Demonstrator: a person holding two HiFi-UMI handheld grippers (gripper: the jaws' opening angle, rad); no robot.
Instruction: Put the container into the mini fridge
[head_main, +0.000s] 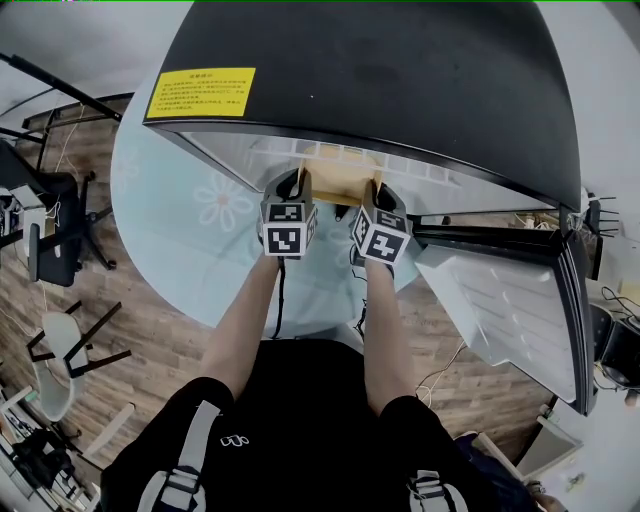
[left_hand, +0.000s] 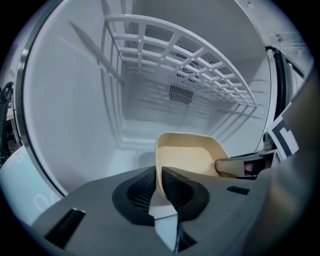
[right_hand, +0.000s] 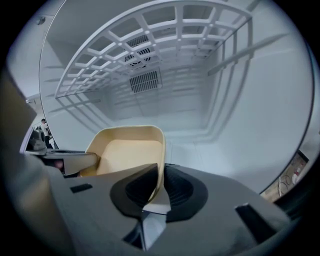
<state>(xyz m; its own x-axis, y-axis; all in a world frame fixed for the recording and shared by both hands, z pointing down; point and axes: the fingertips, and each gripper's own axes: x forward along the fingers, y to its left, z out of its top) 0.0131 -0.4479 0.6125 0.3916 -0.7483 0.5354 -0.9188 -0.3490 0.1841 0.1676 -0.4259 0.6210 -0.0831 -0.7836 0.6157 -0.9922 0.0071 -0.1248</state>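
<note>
Left tongs (left_hand: 159, 187) are clamped on the left rim of the beige container (left_hand: 187, 155), and right tongs (right_hand: 161, 187) are clamped on its right rim. Each wall is pinched between ribbed pads. The container is upright, inside the mini fridge (head_main: 400, 70) cavity, below the white wire shelf (left_hand: 200, 65) and in front of the rear vent grille (left_hand: 181, 94). Can't tell if it touches the fridge floor. The door (head_main: 510, 310) is swung open to the right.

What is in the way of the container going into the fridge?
Nothing visible. The door stands open, and the mini fridge looks bare below its wire shelf, ahead of the container.
</note>
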